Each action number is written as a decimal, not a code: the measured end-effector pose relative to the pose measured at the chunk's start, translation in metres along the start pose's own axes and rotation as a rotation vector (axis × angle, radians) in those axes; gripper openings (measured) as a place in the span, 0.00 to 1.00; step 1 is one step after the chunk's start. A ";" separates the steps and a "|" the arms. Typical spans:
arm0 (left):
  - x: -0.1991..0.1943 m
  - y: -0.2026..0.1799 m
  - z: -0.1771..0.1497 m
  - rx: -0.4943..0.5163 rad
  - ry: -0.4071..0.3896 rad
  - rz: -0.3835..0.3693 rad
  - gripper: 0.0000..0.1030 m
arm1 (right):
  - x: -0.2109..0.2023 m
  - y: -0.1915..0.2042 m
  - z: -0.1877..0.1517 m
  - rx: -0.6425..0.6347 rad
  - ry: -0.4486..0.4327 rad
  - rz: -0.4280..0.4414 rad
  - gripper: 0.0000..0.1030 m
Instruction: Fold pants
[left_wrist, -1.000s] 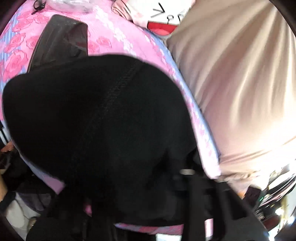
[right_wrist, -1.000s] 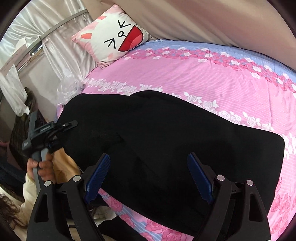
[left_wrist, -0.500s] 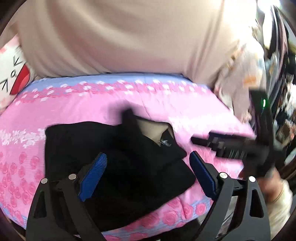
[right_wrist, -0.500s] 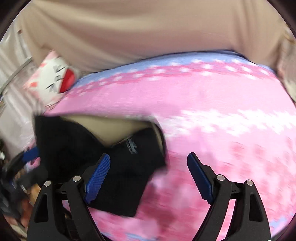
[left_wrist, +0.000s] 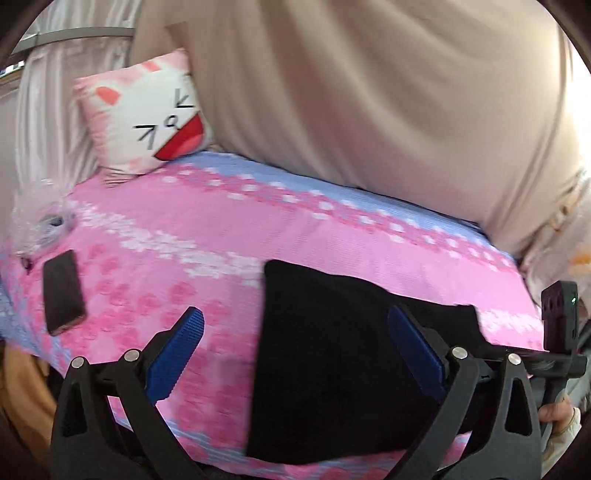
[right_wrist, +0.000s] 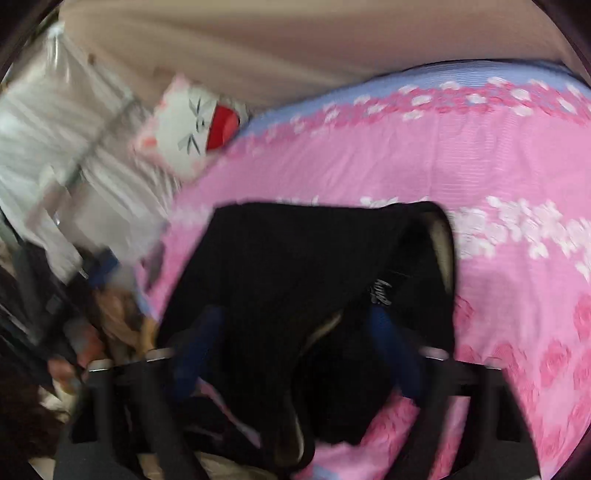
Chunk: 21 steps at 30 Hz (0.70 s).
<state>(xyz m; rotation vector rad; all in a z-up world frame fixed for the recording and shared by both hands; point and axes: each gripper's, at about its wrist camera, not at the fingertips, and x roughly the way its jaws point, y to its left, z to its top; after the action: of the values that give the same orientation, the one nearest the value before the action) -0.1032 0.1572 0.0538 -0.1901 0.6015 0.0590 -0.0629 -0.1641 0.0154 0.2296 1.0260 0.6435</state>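
The black pants (left_wrist: 332, 354) lie folded in a block on the pink flowered bed sheet (left_wrist: 177, 229) near the bed's front edge. My left gripper (left_wrist: 295, 354) is open and empty, hovering above the front edge with its right finger over the pants. In the blurred right wrist view the pants (right_wrist: 295, 266) lie in a pile with a tan lining and a label showing. My right gripper (right_wrist: 295, 350) is open, low over the pants, its fingers on either side of a fold. The right gripper's body (left_wrist: 557, 332) shows at the left wrist view's right edge.
A black phone (left_wrist: 61, 291) lies on the sheet at the left. A white and pink cat-face pillow (left_wrist: 147, 118) leans at the back left. A beige curtain (left_wrist: 369, 92) hangs behind the bed. A clear plastic bag (left_wrist: 40, 229) lies at the left edge.
The pants went from spread wide to a folded block. Both cameras swung about. My left gripper let go of the black cloth and pulled back. My right gripper dropped close over the pants.
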 end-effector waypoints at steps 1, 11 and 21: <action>0.003 0.004 0.004 -0.005 0.004 0.013 0.95 | -0.006 0.007 0.008 -0.027 -0.027 -0.009 0.04; 0.058 0.016 -0.005 0.039 0.118 0.009 0.95 | -0.018 -0.065 0.022 0.126 -0.058 -0.223 0.64; 0.080 0.049 -0.051 -0.057 0.265 0.005 0.95 | -0.004 -0.080 -0.023 0.307 -0.017 -0.150 0.92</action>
<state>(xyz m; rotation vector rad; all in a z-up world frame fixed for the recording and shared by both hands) -0.0710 0.1955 -0.0402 -0.2542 0.8652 0.0563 -0.0528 -0.2327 -0.0310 0.4216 1.1123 0.3458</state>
